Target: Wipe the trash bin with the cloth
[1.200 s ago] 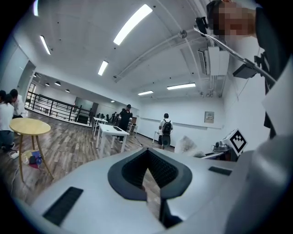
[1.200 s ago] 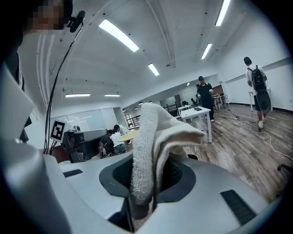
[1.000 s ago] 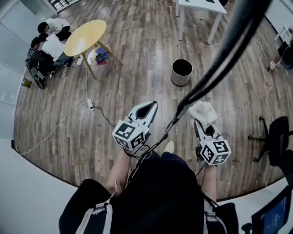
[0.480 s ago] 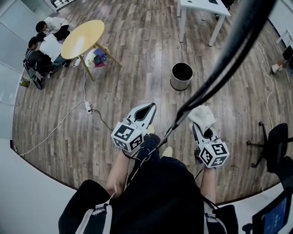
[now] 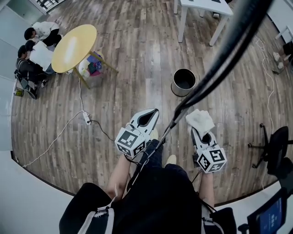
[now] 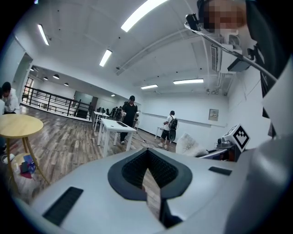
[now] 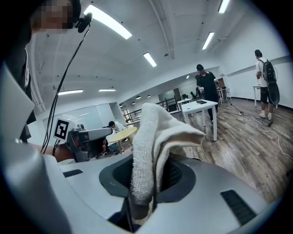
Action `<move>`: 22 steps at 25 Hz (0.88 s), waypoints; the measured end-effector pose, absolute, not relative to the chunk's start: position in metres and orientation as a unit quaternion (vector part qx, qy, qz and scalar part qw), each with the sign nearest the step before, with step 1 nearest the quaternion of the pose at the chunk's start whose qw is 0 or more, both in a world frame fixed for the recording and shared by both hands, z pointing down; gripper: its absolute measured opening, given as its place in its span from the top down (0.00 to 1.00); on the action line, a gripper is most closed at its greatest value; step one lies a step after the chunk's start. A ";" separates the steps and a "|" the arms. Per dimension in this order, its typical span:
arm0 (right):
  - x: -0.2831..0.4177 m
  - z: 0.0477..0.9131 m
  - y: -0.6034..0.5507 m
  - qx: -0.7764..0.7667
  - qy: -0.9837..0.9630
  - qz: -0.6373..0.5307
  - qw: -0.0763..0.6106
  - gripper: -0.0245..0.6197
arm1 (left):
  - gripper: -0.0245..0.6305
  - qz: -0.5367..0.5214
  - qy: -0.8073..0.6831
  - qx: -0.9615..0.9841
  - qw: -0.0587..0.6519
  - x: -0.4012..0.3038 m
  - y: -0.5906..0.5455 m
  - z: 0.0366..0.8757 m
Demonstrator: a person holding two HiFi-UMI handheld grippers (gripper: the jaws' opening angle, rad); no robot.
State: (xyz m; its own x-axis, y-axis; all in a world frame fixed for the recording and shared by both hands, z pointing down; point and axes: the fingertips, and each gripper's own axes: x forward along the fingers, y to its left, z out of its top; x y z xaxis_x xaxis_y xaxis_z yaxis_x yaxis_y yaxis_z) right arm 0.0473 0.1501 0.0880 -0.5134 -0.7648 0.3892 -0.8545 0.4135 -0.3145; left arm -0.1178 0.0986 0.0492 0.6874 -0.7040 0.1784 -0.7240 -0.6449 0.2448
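The trash bin (image 5: 183,82), a round metal can with a dark open top, stands on the wood floor ahead of both grippers. My right gripper (image 5: 195,129) is shut on a white cloth (image 5: 199,119), which bunches up above its jaws. In the right gripper view the cloth (image 7: 155,132) fills the gap of the right gripper (image 7: 149,192) and hides the fingertips. My left gripper (image 5: 154,111) is held level with it to the left, shut and empty. In the left gripper view the left gripper (image 6: 147,151) has its dark pads meeting at the tip. Both are well short of the bin.
A yellow round table (image 5: 73,43) with a bag of things (image 5: 91,66) under it stands at the far left, beside seated people (image 5: 32,50). A white table (image 5: 201,7) is behind the bin. A power strip (image 5: 86,118) lies on the floor, an office chair (image 5: 277,141) at the right.
The whole view has shifted: the bin sits a little lower and nearer, the yellow table further left. Both grippers keep their pose, the cloth still held.
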 end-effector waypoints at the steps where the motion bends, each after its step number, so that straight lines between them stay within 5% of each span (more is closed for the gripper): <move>1: 0.042 0.088 0.139 0.489 -0.833 0.242 0.091 0.82 | 0.97 0.038 -0.392 0.908 0.145 -0.123 0.087 0.050; 22: 0.032 0.139 0.013 0.521 -0.819 0.230 0.076 0.82 | 0.97 0.063 -0.359 0.922 0.130 -0.127 -0.049 0.110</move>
